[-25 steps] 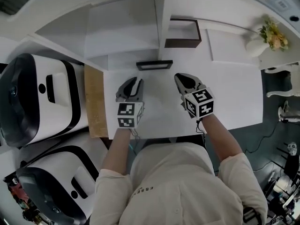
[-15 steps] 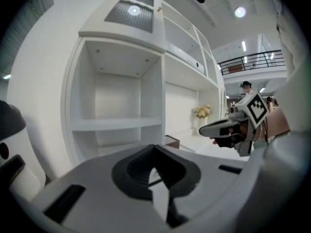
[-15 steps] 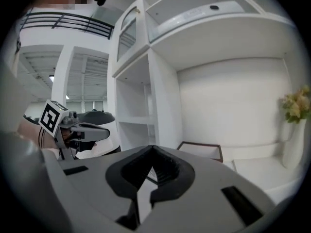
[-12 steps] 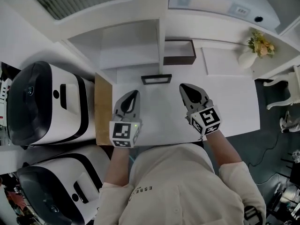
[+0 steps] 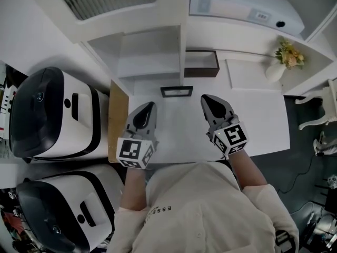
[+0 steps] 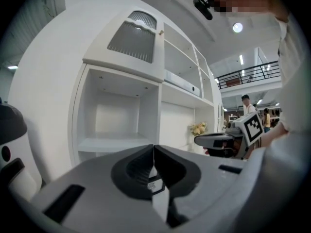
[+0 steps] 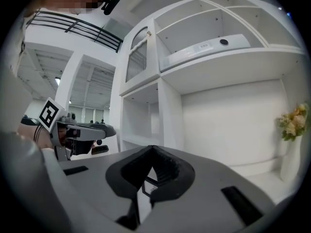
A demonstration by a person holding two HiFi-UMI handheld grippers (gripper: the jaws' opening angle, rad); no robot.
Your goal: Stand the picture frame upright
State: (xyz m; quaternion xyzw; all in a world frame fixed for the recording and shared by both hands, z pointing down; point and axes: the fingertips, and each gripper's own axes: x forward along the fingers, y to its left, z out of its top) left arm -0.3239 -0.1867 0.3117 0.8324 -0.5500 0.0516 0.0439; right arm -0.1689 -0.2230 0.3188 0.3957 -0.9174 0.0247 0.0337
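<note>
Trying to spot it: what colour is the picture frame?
The picture frame is black; head view shows it best.

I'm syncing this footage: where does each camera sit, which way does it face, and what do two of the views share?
Head view: on the person's head, steeply down at the white desk and small dark picture frame; shows cream shirt, left gripper, right gripper.
Left gripper view: on that gripper, along its shut jaws toward white shelving.
Right gripper view: likewise, same shelving.
Shared: both gripper views show the yellow flowers.
</note>
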